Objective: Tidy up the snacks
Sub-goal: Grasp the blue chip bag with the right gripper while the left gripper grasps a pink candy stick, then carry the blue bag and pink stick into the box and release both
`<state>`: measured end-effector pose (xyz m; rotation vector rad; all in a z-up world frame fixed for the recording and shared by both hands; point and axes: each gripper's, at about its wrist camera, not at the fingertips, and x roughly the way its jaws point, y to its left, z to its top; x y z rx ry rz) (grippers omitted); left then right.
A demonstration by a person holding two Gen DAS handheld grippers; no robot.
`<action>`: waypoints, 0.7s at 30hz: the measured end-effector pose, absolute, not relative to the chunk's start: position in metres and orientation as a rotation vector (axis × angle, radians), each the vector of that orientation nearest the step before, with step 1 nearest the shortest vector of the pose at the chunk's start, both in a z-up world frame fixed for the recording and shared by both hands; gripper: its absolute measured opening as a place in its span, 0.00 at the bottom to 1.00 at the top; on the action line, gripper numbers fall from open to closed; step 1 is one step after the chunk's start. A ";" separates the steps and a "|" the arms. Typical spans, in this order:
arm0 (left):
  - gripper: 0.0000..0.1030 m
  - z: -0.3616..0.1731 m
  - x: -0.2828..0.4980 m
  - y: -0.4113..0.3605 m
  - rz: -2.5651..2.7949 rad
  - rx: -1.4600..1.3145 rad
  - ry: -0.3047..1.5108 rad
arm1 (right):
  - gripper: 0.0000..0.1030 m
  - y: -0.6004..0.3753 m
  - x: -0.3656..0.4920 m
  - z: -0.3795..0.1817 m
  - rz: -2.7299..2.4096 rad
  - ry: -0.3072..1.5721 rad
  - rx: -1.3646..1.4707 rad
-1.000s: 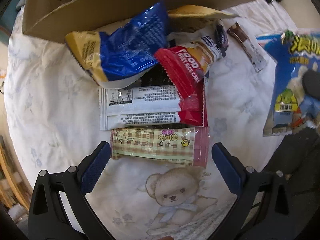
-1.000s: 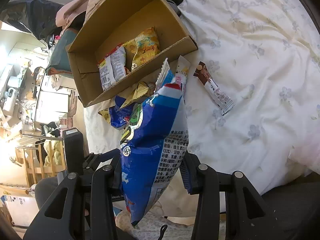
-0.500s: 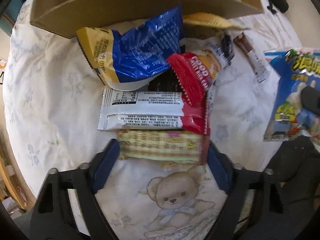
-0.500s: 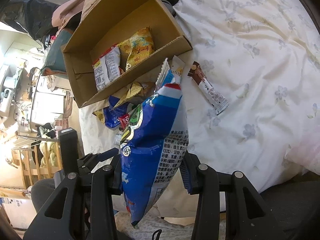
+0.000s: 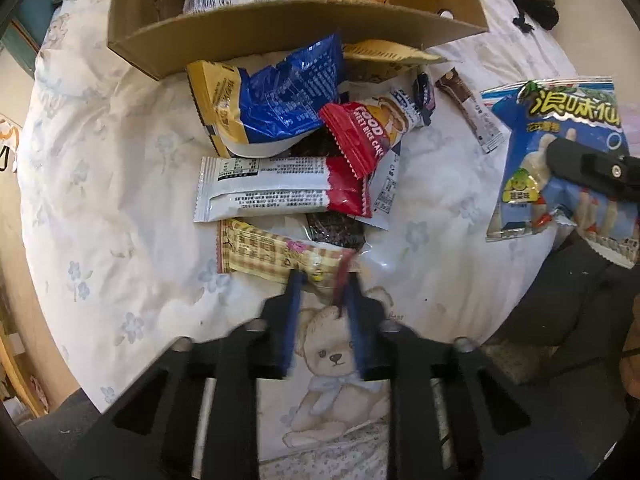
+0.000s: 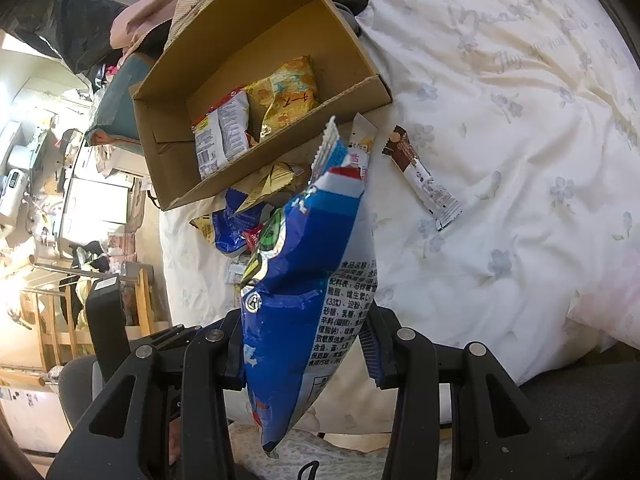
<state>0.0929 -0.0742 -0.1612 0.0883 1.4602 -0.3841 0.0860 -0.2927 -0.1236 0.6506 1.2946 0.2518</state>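
Bedding: your work surface is a bed under a pale floral quilt (image 5: pixel 100 184) with a teddy-bear print, a cluttered room beyond its edge.

Cardboard box (image 5: pixel 280 28): open, lying on the quilt at the far side; you have two snack packs inside it, one white (image 6: pixel 222 132), one yellow (image 6: pixel 286 98).

Loose pile, just in front of the box: blue-and-yellow bag (image 5: pixel 272 108), red rice-cake pack (image 5: pixel 356 136), long white-and-red pack (image 5: pixel 272 190), all overlapping. A brown bar (image 5: pixel 470 114) lies apart to their right.

Left hand-held gripper (image 5: pixel 322 296): its jaws have just been closing and now pinch the right end of the yellow plaid wafer pack (image 5: pixel 276 254), whose near end is crumpled up between the pads at the near edge of the pile.

Right hand-held gripper (image 6: pixel 308 344): you hold the large blue chip bag (image 6: pixel 308 280) clamped between its jaws, upright and clear of the quilt, near the box.
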 end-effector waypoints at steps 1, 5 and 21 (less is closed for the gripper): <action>0.12 -0.157 0.092 -0.073 -0.379 0.092 1.450 | 0.43 -0.293 0.086 -0.123 0.251 1.294 0.649; 0.12 -0.142 0.089 -0.060 -0.325 0.062 1.404 | 0.43 -0.297 0.085 -0.122 0.248 1.282 0.667; 0.12 -0.170 0.129 -0.048 -0.188 0.095 1.330 | 0.44 -0.287 0.092 -0.127 0.270 1.305 0.645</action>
